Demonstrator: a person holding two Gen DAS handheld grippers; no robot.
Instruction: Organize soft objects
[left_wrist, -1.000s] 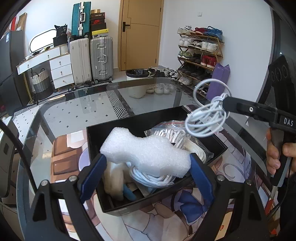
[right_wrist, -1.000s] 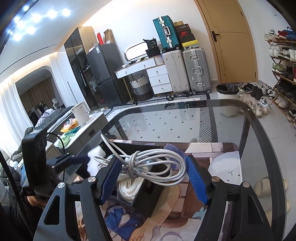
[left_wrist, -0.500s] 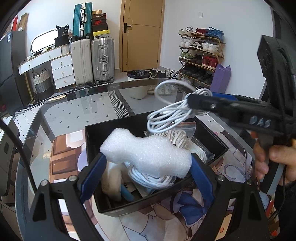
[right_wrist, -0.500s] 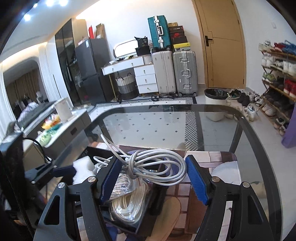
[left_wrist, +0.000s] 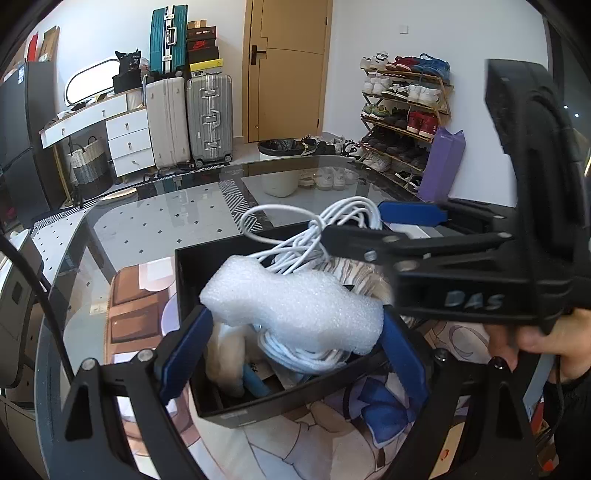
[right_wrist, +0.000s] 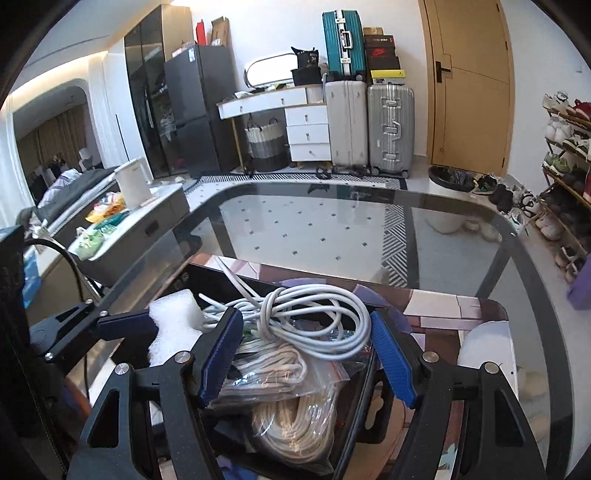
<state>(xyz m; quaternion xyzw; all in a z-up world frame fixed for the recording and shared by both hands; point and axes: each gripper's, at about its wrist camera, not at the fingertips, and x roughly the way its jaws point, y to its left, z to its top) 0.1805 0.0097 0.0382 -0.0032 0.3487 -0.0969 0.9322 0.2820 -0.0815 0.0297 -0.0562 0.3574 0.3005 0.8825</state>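
My left tool (left_wrist: 291, 347) is gripping a white foam piece (left_wrist: 291, 310) between its blue pads, hovering over the near end of the black box (left_wrist: 207, 266). My right tool (right_wrist: 306, 350) is carrying the coiled white cable (right_wrist: 314, 317), its jaws just opening slightly around it, directly above the bagged rope (right_wrist: 291, 406) lying inside that box on the glass counter (right_wrist: 332, 229).

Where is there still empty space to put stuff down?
The glass table is bare beyond the black box, out to its far rim. The box is crowded: bagged rope, coiled cables, white foam, and both grippers over it.
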